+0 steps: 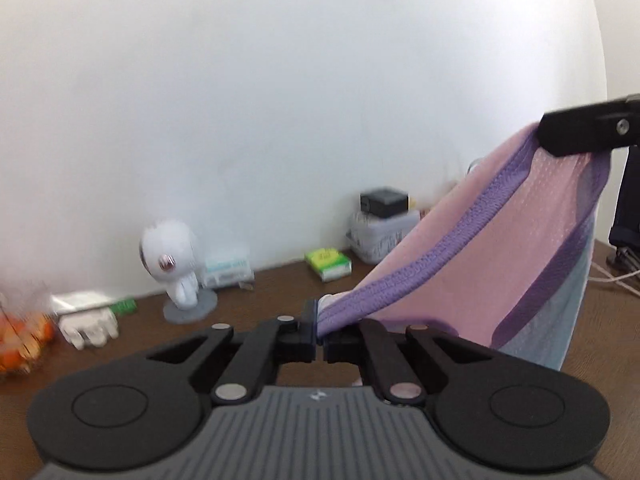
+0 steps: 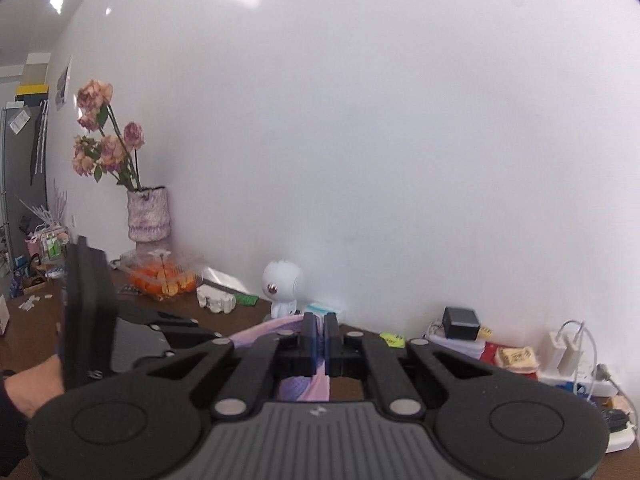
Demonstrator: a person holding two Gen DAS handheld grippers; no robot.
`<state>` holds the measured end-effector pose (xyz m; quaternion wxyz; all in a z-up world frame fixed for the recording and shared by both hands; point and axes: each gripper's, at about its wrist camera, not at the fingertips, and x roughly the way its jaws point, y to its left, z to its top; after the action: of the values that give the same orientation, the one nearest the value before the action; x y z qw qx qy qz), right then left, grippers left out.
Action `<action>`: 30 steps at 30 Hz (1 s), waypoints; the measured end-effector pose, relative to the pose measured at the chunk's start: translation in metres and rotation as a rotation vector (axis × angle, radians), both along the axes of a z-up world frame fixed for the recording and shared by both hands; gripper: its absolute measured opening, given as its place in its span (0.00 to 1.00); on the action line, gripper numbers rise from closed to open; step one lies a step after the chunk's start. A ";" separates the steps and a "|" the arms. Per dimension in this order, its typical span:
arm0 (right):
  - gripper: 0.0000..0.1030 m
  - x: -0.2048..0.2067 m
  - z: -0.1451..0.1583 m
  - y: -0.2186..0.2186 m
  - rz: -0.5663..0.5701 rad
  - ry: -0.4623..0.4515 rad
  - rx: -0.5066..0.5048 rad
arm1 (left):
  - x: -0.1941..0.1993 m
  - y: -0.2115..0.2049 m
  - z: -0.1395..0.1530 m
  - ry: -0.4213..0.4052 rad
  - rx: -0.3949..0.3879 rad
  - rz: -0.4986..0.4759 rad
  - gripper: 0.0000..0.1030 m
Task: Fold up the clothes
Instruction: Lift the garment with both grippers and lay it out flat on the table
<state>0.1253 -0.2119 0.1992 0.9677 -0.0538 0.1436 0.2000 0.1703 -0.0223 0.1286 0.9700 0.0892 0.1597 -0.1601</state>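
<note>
Left gripper (image 1: pixel 320 330) clamped tight on purple elastic band of pink mesh garment (image 1: pixel 480 248). Right gripper (image 2: pixel 320 336) likewise pinching same band; cloth hangs stretched between them above brown wooden table (image 1: pixel 260 288).

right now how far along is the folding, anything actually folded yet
Done: both tongs are shut on the pink garment's purple waistband, the left tongs at one end, the right tongs at the other. In hand: the pink garment hangs stretched between them above the brown table. Left: no fold shows yet; it still needs laying flat and folding.
</note>
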 end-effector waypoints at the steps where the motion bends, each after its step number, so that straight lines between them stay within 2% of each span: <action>1: 0.02 -0.012 0.013 -0.002 -0.003 -0.030 0.005 | -0.017 0.004 0.023 -0.045 -0.025 -0.007 0.02; 5: 0.02 -0.083 0.081 -0.012 -0.005 -0.209 0.017 | -0.099 0.024 0.122 -0.237 -0.117 -0.040 0.02; 9: 0.02 -0.174 0.149 -0.010 0.004 -0.409 -0.005 | -0.181 0.032 0.199 -0.390 -0.146 -0.070 0.02; 14: 0.02 -0.253 0.208 -0.004 -0.018 -0.563 -0.030 | -0.263 0.031 0.262 -0.542 -0.128 -0.053 0.02; 18: 0.02 -0.276 0.239 -0.004 -0.041 -0.610 -0.022 | -0.287 0.029 0.291 -0.571 -0.125 -0.050 0.02; 21: 0.02 -0.259 0.242 -0.005 -0.062 -0.569 -0.024 | -0.266 0.025 0.285 -0.516 -0.109 -0.038 0.02; 24: 0.02 -0.204 0.218 -0.006 -0.073 -0.450 -0.030 | -0.214 0.021 0.259 -0.398 -0.089 -0.018 0.02; 27: 0.02 -0.121 0.174 -0.002 -0.097 -0.285 -0.033 | -0.135 0.017 0.215 -0.247 -0.074 0.008 0.02; 29: 0.02 -0.053 0.135 0.002 -0.123 -0.161 -0.038 | -0.065 0.011 0.176 -0.113 -0.055 0.036 0.03; 30: 0.03 -0.016 0.113 0.005 -0.132 -0.093 -0.057 | -0.027 0.009 0.152 -0.038 -0.047 0.055 0.09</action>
<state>0.1092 -0.2065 0.3124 0.9825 -0.0808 0.1072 0.1288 0.1431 -0.0136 0.2804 0.9787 0.0649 0.1400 -0.1352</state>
